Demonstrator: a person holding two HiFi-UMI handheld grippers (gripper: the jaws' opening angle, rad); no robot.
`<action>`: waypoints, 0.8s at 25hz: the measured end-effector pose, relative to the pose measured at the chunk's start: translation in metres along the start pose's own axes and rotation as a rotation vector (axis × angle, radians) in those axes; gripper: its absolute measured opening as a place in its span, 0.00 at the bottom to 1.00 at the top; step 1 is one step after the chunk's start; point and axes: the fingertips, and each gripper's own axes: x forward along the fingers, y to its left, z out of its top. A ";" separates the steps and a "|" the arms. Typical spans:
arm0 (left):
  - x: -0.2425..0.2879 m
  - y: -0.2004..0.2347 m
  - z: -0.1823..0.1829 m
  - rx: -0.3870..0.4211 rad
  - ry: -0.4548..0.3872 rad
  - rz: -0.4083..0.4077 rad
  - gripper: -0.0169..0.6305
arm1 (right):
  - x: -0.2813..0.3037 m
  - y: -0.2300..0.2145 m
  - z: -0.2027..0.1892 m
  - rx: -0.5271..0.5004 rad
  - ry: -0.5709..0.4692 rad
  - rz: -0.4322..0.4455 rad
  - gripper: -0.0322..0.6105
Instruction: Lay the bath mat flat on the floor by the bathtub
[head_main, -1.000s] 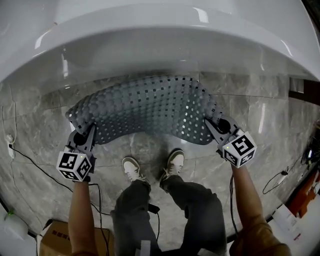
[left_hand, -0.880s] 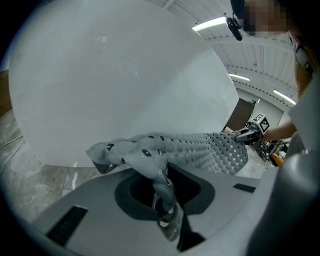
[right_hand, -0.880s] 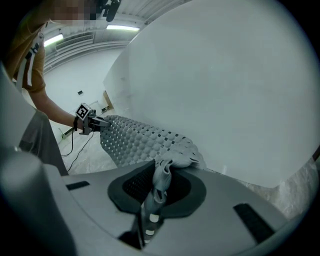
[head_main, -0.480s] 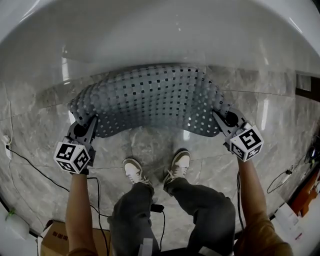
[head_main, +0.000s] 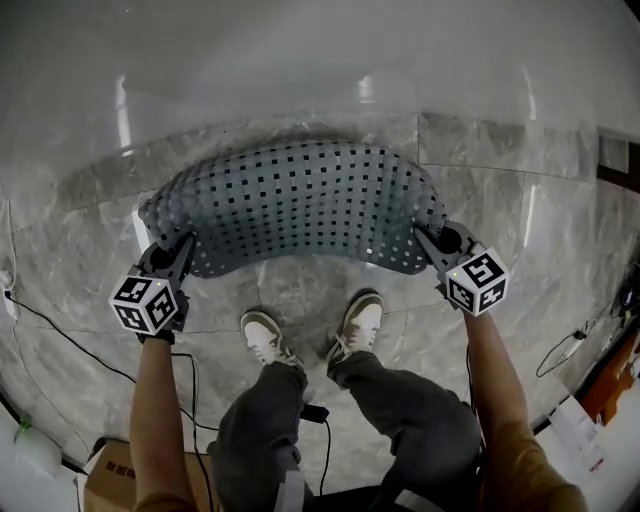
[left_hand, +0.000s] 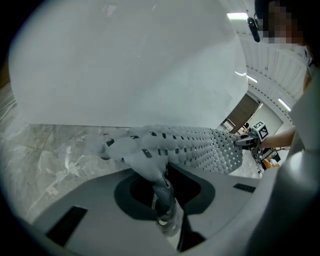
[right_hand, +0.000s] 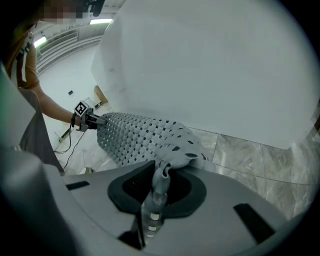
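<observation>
A grey perforated rubber bath mat (head_main: 300, 205) hangs stretched between my two grippers, low over the marble floor in front of the white bathtub (head_main: 300, 60). My left gripper (head_main: 178, 250) is shut on the mat's near left corner; in the left gripper view that corner (left_hand: 150, 160) is bunched between the jaws. My right gripper (head_main: 428, 242) is shut on the near right corner, which shows pinched in the right gripper view (right_hand: 167, 162). The mat sags in a shallow curve, its far edge toward the tub's base.
The person's two shoes (head_main: 310, 330) stand on the floor just behind the mat. A black cable (head_main: 60, 330) runs across the floor at the left. A cardboard box (head_main: 105, 485) sits at the lower left, and clutter (head_main: 600, 400) lies at the lower right.
Both grippers have sunk toward the floor with the mat held between them. The tub's side now fills the top of the head view and the mat hangs flatter.
</observation>
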 end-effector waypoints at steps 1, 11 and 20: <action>-0.001 0.002 -0.006 -0.009 0.006 0.004 0.12 | 0.001 0.002 -0.006 0.002 0.011 0.004 0.13; -0.003 0.013 -0.043 -0.057 0.110 0.030 0.13 | 0.006 0.003 -0.072 0.140 0.182 0.018 0.17; -0.004 0.014 -0.091 -0.102 0.216 0.072 0.14 | 0.019 -0.003 -0.122 0.225 0.331 -0.033 0.27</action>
